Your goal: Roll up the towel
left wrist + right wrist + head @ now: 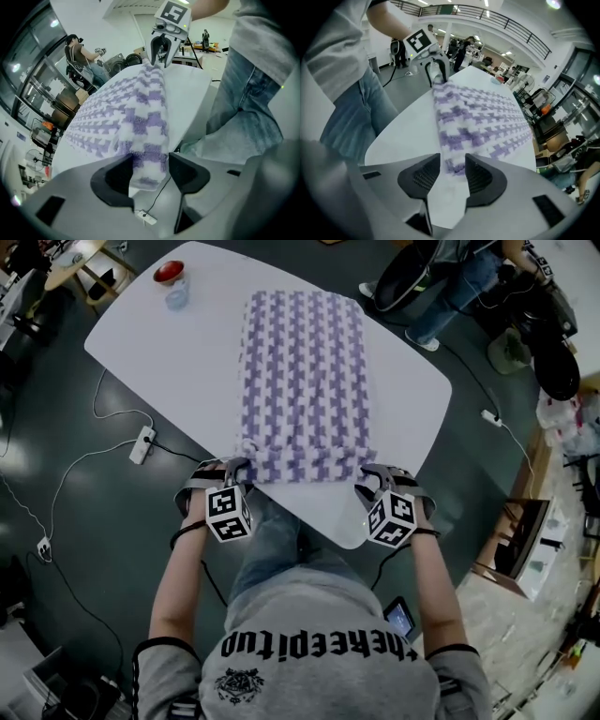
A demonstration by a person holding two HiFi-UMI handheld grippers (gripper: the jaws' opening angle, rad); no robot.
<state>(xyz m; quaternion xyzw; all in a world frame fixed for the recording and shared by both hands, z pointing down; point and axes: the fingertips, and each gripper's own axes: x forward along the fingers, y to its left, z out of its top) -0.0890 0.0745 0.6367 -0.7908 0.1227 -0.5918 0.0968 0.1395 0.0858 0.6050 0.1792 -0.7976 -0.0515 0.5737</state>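
A purple-and-white houndstooth towel (305,381) lies flat along the white table (178,343). Its near edge (300,468) is turned over into a short roll. My left gripper (232,468) is at the roll's left end and my right gripper (375,474) at its right end. In the left gripper view the roll's end (147,140) lies between the wide jaws of the left gripper (149,171), unpinched. In the right gripper view the other end (450,136) sits between the spread jaws of the right gripper (452,176), with gaps beside it.
A cup with a red lid (172,282) stands at the table's far left corner. A power strip (142,443) and cables lie on the floor at left. A person (450,282) stands beyond the far right of the table. The table's near edge (319,521) is just behind the roll.
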